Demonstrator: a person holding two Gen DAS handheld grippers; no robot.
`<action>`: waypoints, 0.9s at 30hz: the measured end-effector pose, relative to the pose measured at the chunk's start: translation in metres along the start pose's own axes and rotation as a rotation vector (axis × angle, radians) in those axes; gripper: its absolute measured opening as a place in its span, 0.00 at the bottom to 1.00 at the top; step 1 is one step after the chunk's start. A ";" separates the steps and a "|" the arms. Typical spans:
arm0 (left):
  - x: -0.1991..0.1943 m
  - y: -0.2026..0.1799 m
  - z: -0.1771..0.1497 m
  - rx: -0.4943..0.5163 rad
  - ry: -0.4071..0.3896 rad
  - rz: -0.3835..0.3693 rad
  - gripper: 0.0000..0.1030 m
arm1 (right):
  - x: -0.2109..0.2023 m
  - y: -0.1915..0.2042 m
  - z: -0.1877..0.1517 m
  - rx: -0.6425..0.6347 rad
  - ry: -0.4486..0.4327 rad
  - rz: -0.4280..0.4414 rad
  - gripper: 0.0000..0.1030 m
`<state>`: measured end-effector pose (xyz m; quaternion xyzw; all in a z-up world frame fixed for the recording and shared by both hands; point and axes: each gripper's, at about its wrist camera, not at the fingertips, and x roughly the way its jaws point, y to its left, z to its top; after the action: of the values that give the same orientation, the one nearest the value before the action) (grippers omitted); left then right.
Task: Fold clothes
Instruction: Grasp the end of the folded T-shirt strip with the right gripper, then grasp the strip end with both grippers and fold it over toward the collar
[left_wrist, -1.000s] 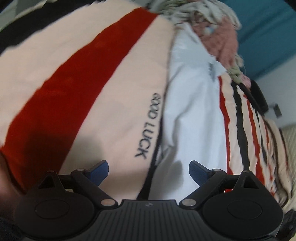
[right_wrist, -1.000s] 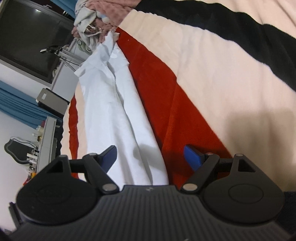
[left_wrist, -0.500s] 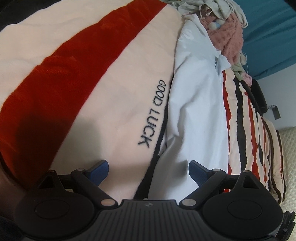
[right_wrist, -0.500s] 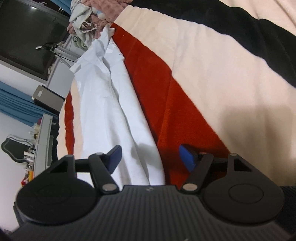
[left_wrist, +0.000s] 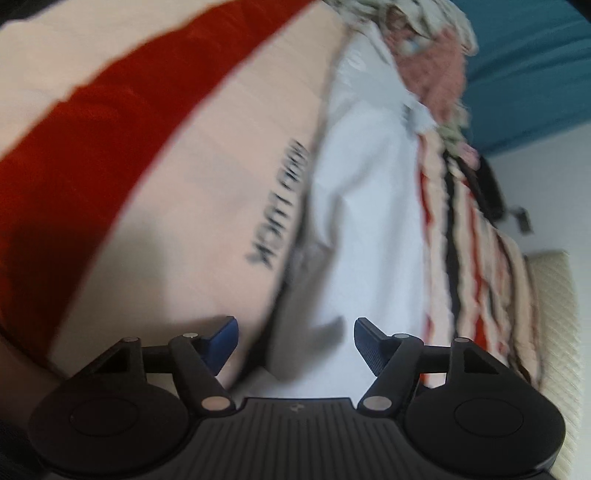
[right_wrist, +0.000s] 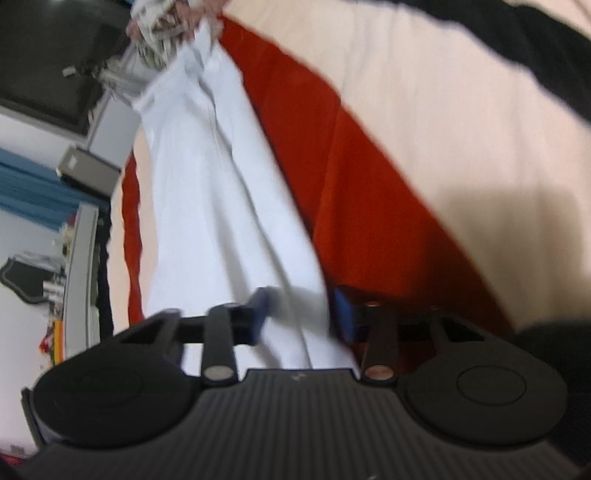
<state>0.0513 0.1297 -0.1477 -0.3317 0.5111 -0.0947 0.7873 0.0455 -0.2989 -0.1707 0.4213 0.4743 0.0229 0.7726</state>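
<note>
Jaws stand apart on the left gripper (left_wrist: 294, 338), its blue fingertips (left_wrist: 223, 338) straddling the near edge of the white garment (left_wrist: 369, 206). Right gripper (right_wrist: 301, 314), jaws narrower yet parted, brackets that same garment's near end. It lies lengthwise along the striped blanket (right_wrist: 424, 122), reaching a clothes pile (left_wrist: 436, 62) at the far edge.

Lit softly and evenly indoors; smeared by motion blur throughout, lettering (left_wrist: 280, 206) barely legible; bent by fisheye at edges; shadowed faintly beneath tongs (right_wrist: 301, 314).
</note>
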 end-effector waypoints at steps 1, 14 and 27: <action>-0.001 0.000 -0.001 0.001 0.004 -0.007 0.69 | 0.000 0.000 -0.002 0.004 0.013 -0.002 0.28; -0.015 -0.003 -0.016 0.010 0.025 -0.098 0.02 | -0.010 -0.002 0.004 0.028 -0.031 -0.107 0.16; -0.002 -0.006 -0.013 0.062 0.107 -0.061 0.23 | 0.002 0.036 -0.017 -0.277 0.115 -0.152 0.17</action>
<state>0.0404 0.1208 -0.1456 -0.3168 0.5390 -0.1520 0.7655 0.0469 -0.2638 -0.1510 0.2716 0.5406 0.0536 0.7944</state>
